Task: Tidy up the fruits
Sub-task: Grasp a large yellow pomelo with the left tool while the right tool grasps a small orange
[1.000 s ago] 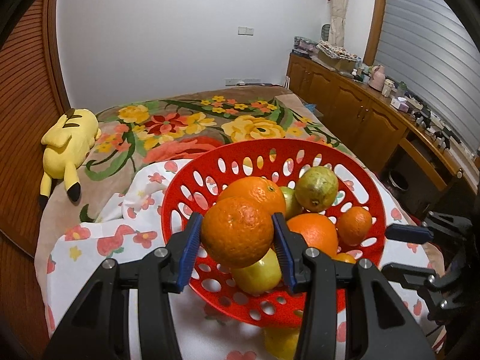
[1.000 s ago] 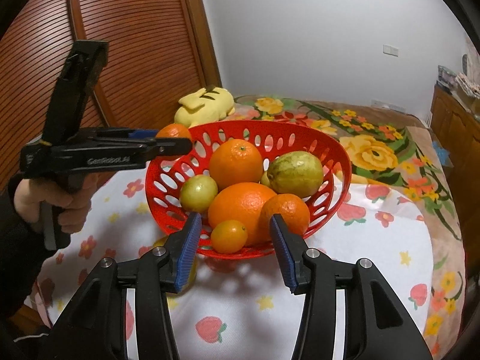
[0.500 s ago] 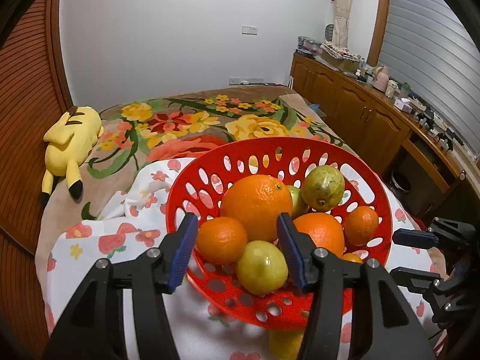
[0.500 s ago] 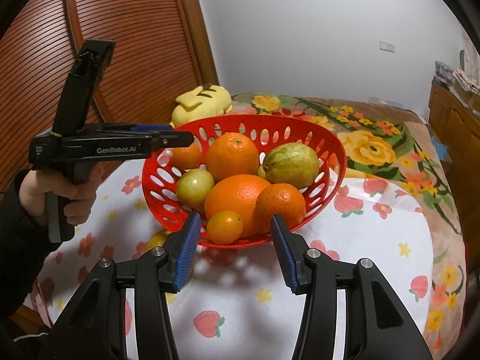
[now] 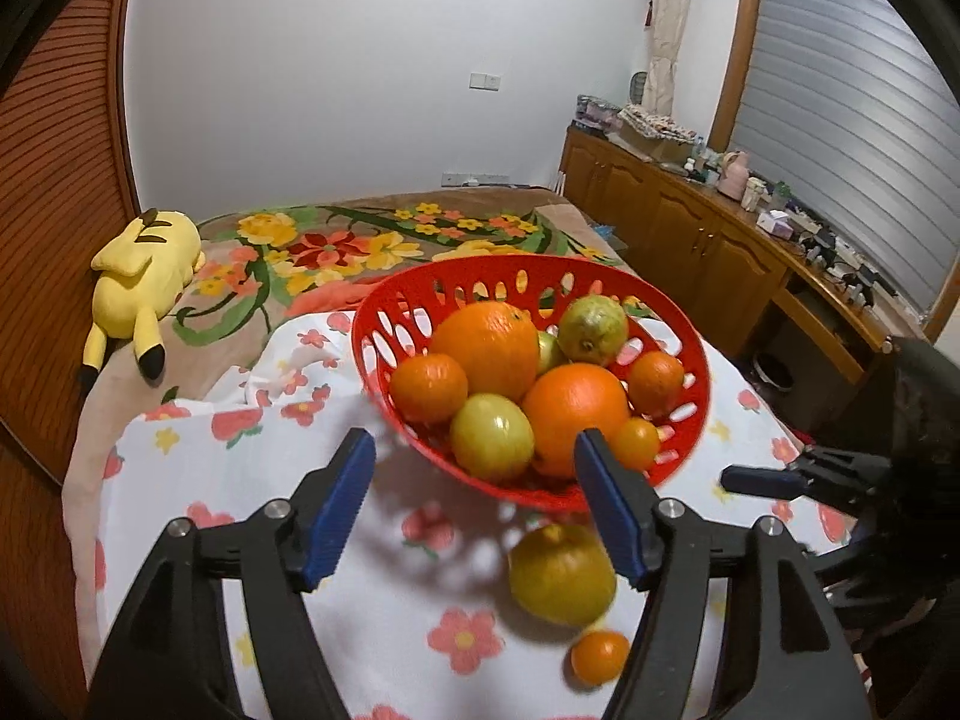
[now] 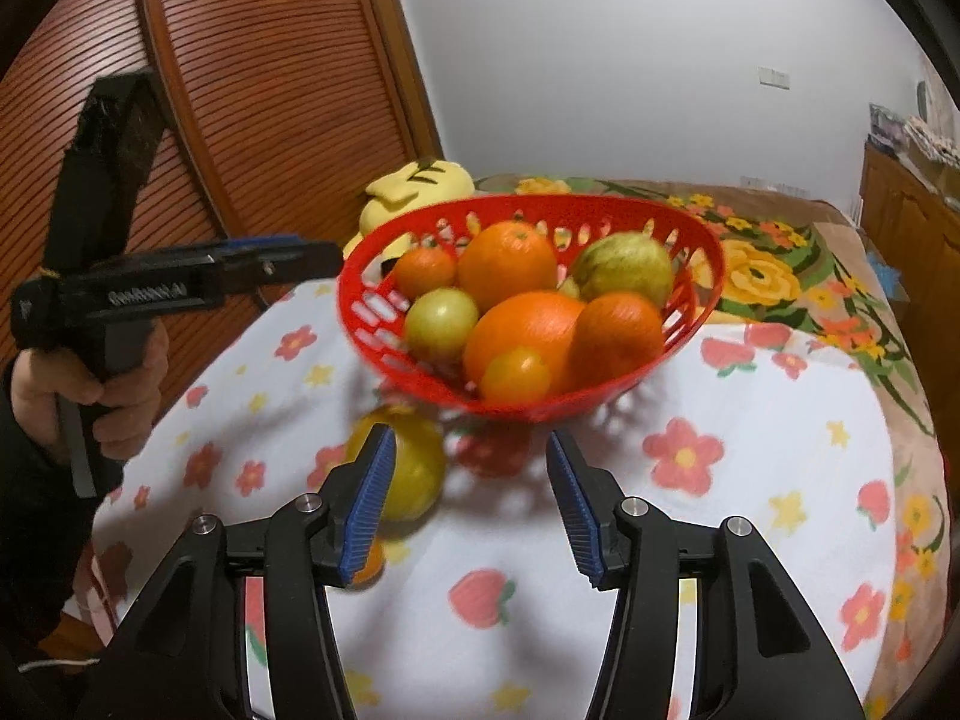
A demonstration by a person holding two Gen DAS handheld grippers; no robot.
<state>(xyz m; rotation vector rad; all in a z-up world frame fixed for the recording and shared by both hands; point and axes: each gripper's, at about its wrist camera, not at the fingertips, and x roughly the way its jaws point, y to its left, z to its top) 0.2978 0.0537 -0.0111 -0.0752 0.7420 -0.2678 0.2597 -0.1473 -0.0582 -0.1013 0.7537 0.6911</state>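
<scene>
A red basket [image 5: 372, 324] [image 6: 714, 252] stands on the flowered white cloth [image 5: 240, 480], holding several oranges and greenish fruits, among them a small orange [image 5: 429, 387] at its left side. My left gripper [image 5: 474, 444] hangs in front of the basket, jaws opening, nothing between them. On the cloth just before the basket lie a yellow fruit [image 5: 561, 573] [image 6: 414, 468] and a tiny orange [image 5: 600, 657] [image 6: 369, 570]. My right gripper [image 6: 469, 435] hovers over the cloth, jaws opening and empty, its left finger beside the yellow fruit.
A yellow plush toy [image 5: 144, 276] lies on the floral blanket [image 5: 336, 246] behind the basket. A wooden slatted door [image 6: 240, 90] stands on the left and a cluttered wooden cabinet [image 5: 690, 240] on the right. A hand [image 6: 120, 384] holds the left gripper [image 6: 300, 255].
The left gripper let go of the small orange, which now rests in the basket, then drew back with its jaws widening. The right gripper pulled back and its jaws widened a little.
</scene>
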